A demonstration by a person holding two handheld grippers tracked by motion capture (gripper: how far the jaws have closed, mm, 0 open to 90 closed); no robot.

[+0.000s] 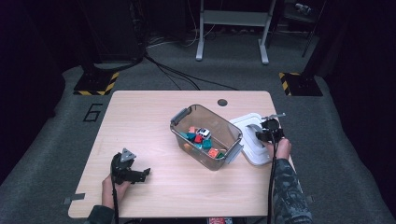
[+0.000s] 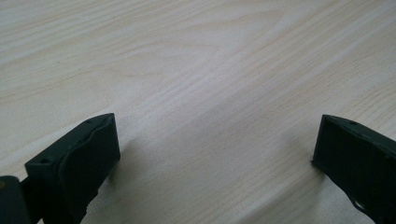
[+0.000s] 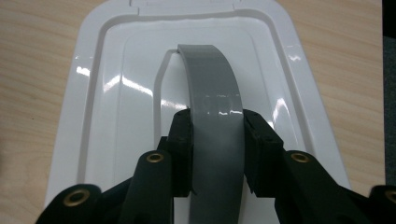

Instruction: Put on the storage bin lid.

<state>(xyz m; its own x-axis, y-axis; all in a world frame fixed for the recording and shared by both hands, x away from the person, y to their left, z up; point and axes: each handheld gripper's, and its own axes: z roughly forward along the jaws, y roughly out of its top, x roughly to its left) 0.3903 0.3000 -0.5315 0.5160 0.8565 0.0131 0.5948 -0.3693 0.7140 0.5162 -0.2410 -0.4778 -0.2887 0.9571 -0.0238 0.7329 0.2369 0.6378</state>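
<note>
Left hand-held gripper (image 1: 140, 173) sits nearest, low on the table (image 1: 154, 107), well to the near-left of the clear bin (image 1: 206, 136); its 2 jaws stand wide apart over bare wood, nothing between them, as the left gripper view shows. Clear bin is the landmark: mid-table, grey latches at both ends, small coloured toy blocks (image 1: 201, 139) piled inside. White lid (image 1: 250, 122) lies flat on the table just right of the bin, touching or nearly touching the bin's right end. Grey handle (image 3: 215, 105) arches along the lid's middle. Right hand-held gripper (image 3: 217, 135) is over the lid, right of the bin, jaws clamped together on the grey handle, 1 pad pressing each side edge of the strap. Lid looks still flat on the table. Person's right hand (image 1: 279, 148) holds that gripper from the near side, sleeve trailing toward the table's near edge.
</note>
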